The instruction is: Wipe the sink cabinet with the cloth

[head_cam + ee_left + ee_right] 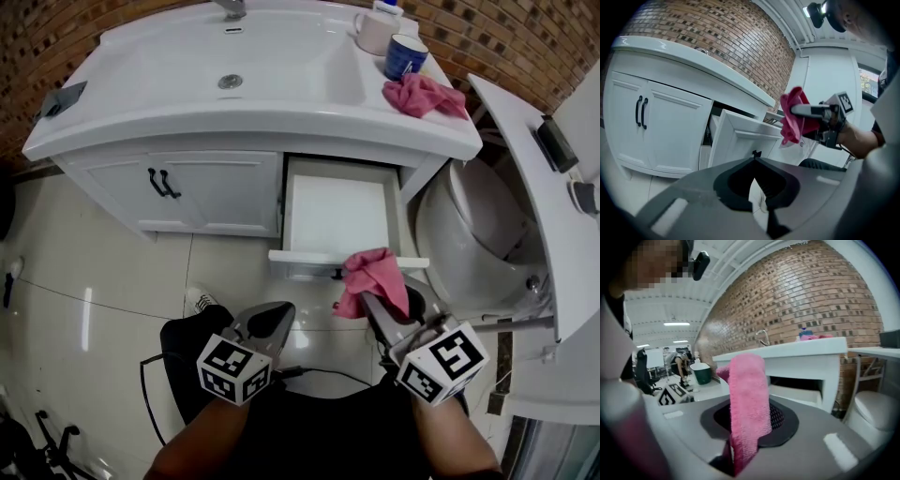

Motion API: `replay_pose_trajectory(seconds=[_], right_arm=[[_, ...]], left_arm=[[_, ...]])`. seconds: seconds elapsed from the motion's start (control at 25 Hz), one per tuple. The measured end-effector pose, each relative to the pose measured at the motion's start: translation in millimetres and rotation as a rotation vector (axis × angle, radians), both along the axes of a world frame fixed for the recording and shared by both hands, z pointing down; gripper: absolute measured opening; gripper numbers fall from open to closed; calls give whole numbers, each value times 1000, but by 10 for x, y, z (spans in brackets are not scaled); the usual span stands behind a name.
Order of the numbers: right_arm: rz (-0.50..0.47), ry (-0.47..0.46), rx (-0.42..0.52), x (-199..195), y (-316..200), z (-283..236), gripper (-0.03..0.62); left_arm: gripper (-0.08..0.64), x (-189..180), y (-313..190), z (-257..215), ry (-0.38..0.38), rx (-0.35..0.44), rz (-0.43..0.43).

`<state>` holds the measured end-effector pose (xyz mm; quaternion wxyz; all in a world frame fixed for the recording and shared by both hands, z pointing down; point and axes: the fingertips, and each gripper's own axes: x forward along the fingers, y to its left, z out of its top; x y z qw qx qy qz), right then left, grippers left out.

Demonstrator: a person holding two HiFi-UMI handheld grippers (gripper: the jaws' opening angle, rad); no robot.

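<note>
nearest you, the left gripper (279,311) is hanging low over the floor with its jaws pressed together on nothing. the right gripper (368,298) is pinching the pink cloth (371,275), which is standing up out of its jaws in a loose fold. you are holding that cloth just in front of the open drawer (323,257), near its right corner; i cannot tell whether it is touching the front panel. the cabinet (220,192) is stretching away to the left with both doors shut. a second cloth (424,95) is lying at the far right of the counter, beside a blue cup (404,54).

as i am reading it, the wiping is only beginning. to do it well, you are wanting a broad flap of cloth against the panel, not the jaw tips, so be angling the gripper until the fold is lying flat on the white face. be pressing lightly and sweeping in long overlapping strokes from the top edge downward. the drawer is looking free to slide, so be pushing across it rather than into it, or be steadying it with the left gripper. be minding the knob (335,274) and the dark handles (162,183), where the cloth is likely to be snagging.
</note>
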<state>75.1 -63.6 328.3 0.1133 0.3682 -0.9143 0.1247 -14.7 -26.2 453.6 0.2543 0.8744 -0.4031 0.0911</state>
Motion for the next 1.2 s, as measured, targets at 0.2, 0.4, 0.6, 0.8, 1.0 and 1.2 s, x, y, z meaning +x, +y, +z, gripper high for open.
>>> replay_pose_trajectory(seconds=[0.2, 0.4, 0.6, 0.8, 1.0, 1.2], right_arm=[[-123, -50, -16, -896, -189, -10, 98], [-132, 15, -62, -1198, -240, 274, 98], [-91, 67, -66, -978, -301, 362, 98], [-36, 80, -75, -606, -372, 383, 98], [33, 82, -76, -167, -401, 394, 98], [133, 91, -94, 445, -470, 421, 98]], left_arm=[[2, -72, 20, -7, -1, -1, -7], [2, -141, 29, -13, 2, -3, -9], [2, -187, 25, -27, 9, 2, -16], [2, -166, 15, -27, 11, 1, -13], [2, -121, 15, -2, -2, -6, -4], [3, -62, -1, 0, -9, -6, 5]])
